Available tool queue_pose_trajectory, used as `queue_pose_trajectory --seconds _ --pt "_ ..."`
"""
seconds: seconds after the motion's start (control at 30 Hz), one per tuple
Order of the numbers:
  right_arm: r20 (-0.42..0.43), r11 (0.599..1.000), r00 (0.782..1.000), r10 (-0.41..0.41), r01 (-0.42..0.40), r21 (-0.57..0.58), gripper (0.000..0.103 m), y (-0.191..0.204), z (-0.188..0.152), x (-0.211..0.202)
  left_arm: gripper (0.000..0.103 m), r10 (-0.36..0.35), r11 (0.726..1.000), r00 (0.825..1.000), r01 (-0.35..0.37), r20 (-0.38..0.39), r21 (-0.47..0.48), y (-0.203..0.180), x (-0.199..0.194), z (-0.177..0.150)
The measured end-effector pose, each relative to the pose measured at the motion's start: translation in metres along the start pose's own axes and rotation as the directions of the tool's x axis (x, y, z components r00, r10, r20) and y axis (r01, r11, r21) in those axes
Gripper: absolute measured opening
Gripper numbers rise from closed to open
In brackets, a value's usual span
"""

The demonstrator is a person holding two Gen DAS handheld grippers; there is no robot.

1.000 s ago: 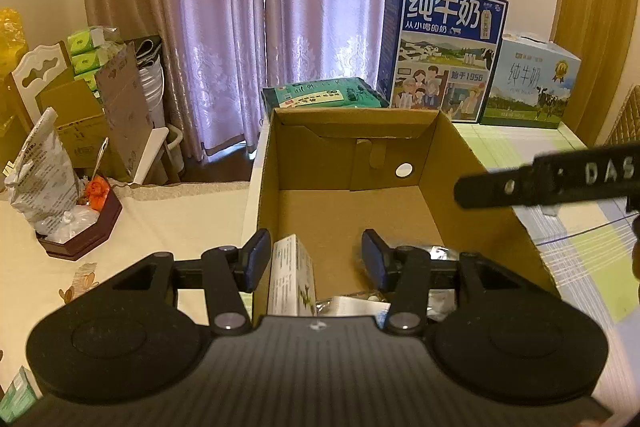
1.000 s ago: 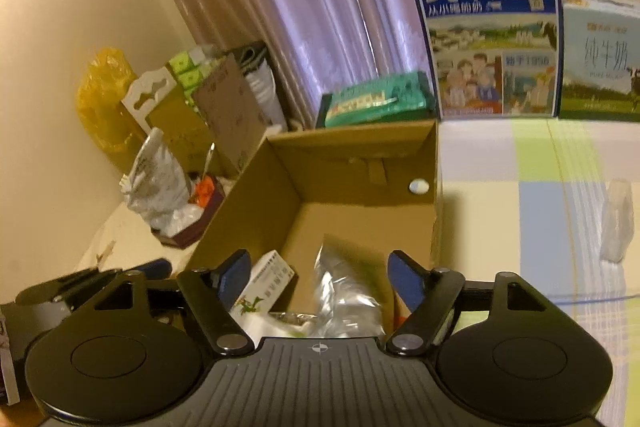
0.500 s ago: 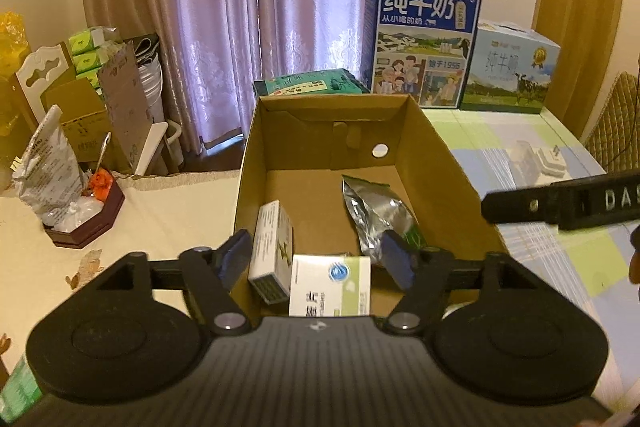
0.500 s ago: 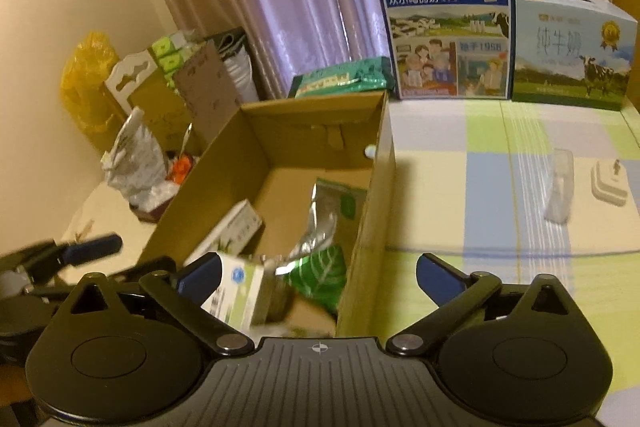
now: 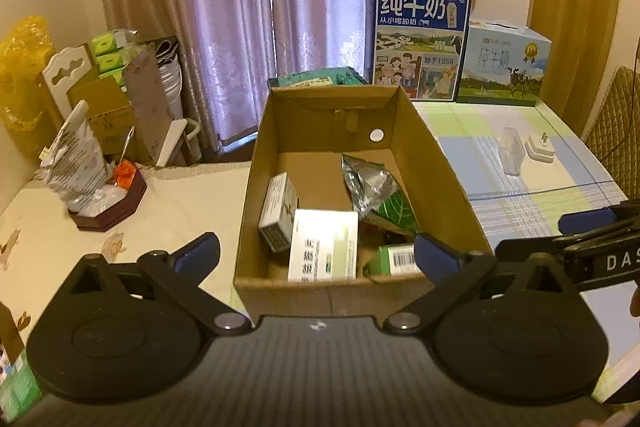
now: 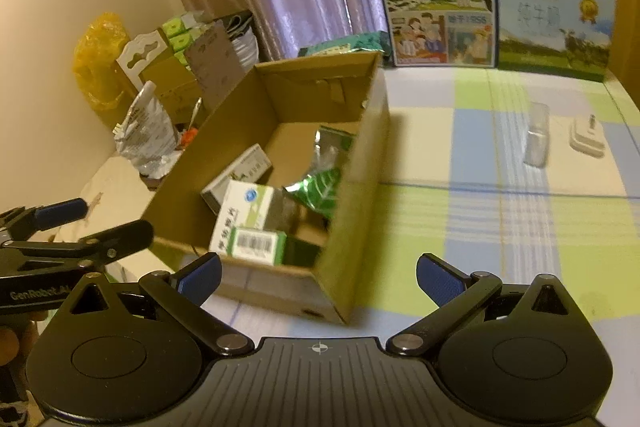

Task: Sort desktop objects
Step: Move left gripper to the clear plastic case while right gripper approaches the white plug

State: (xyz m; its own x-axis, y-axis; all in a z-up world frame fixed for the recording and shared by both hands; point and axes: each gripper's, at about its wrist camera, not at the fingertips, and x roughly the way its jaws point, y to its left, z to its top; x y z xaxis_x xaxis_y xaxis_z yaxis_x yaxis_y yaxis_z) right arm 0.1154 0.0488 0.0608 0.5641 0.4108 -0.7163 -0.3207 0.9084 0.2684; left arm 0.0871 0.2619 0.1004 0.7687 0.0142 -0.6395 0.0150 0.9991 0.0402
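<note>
Both hand-held grippers hang empty, jaws spread wide: the left hand-held gripper before the near wall of an open cardboard box, the right hand-held gripper over the box's near right corner and the checked cloth of the counter. Sorted into the box already lie a white-and-green carton, a slimmer carton tipped on its side, a green barcoded box and a crinkled foil pouch. Two items sit loose on the counter, well apart from the box: a clear plastic case and, just beside it, a small white squarish device. The case looks light, stiff and smooth, likely slippery between the pads; a pinch across its narrow flanks seems safest. The low white device offers little height, so a grip on its opposite edges appears best. Paperboard cartons take a firm squeeze across flat faces; the pouch is soft and yields.
</note>
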Motion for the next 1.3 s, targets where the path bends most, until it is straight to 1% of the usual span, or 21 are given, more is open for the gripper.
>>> queue_pose_trajectory --seconds 0.23,0.43,0.53,0.63,0.73,0.97,1.07,1.3 --pt "0.002 0.999 0.999 -0.04 0.04 0.024 0.101 -0.029 -0.014 -0.026 0.102 -0.013 1.0 1.0 0.013 -0.019 -0.02 -0.018 -0.015 -0.015" --pt "0.012 0.993 0.995 -0.095 0.094 0.067 0.101 -0.067 -0.023 -0.045 0.102 -0.038 0.999 0.999 0.038 -0.006 0.011 -0.044 -0.027 -0.015" --pt "0.014 0.988 0.991 -0.13 0.128 0.092 0.101 -0.088 -0.029 -0.055 0.102 -0.064 0.998 0.998 0.064 0.007 0.025 -0.059 -0.031 -0.011" --pt "0.014 0.979 0.987 -0.158 0.154 0.132 0.101 -0.11 -0.033 -0.064 0.102 -0.108 0.994 0.994 0.107 0.015 0.035 -0.078 -0.032 -0.007" --pt "0.019 0.968 0.984 -0.179 0.173 0.181 0.101 -0.134 -0.034 -0.075 0.102 -0.146 0.988 0.989 0.146 0.012 0.058 -0.099 -0.029 -0.005" --pt "0.036 0.944 0.974 -0.223 0.206 0.257 0.101 -0.176 -0.035 -0.094 0.101 -0.216 0.969 0.976 0.217 -0.022 0.114 -0.152 -0.014 -0.003" --pt "0.036 0.936 0.972 -0.234 0.215 0.277 0.101 -0.189 -0.038 -0.099 0.102 -0.228 0.965 0.973 0.231 -0.036 0.124 -0.168 -0.006 -0.002" --pt "0.025 0.916 0.966 -0.258 0.237 0.324 0.101 -0.214 -0.049 -0.104 0.101 -0.249 0.958 0.966 0.257 -0.075 0.128 -0.191 0.008 -0.007"
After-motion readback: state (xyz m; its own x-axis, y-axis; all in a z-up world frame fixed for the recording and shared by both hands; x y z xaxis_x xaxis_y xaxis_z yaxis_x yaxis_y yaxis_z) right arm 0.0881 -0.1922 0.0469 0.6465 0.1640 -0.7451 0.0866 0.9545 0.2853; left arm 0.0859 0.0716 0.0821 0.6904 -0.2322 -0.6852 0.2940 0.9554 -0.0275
